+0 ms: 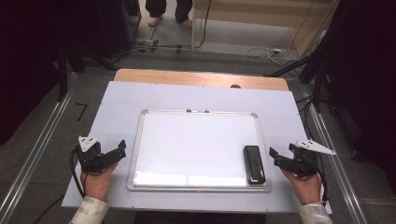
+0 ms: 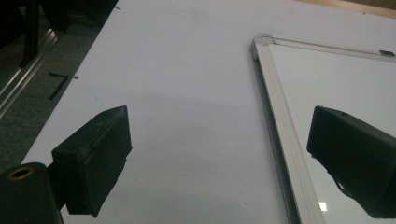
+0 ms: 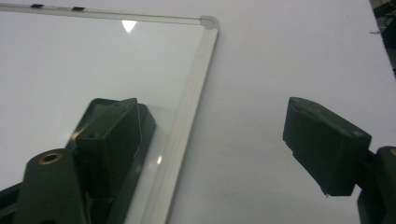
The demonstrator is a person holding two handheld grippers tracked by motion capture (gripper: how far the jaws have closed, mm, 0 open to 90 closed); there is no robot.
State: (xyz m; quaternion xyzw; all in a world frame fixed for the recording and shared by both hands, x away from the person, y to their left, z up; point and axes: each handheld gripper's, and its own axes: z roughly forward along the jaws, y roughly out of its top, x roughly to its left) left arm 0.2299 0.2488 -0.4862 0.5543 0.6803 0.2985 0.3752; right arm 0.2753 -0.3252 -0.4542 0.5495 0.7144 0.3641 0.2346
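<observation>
A white whiteboard (image 1: 135,149) with a silver frame lies flat in the middle of the white table cover. On its right end rests a black eraser (image 1: 254,164), lengthwise along the frame. My right gripper (image 1: 275,158) hovers just right of the board's edge, beside the eraser, open and holding nothing. The right gripper view shows its jaws (image 3: 215,140) wide apart, the eraser (image 3: 148,121) just behind the left one and the board's frame (image 3: 196,93) running between them. My left gripper (image 1: 120,150) sits left of the board, open and bare (image 2: 224,154), straddling the frame (image 2: 275,116).
The white cover (image 1: 187,93) lies on a wooden table (image 1: 201,77). Metal rails (image 1: 37,149) run along both sides on the floor. Cables (image 1: 275,50) lie beyond the far edge, where a person's legs (image 1: 159,11) stand. Dark stands flank the table.
</observation>
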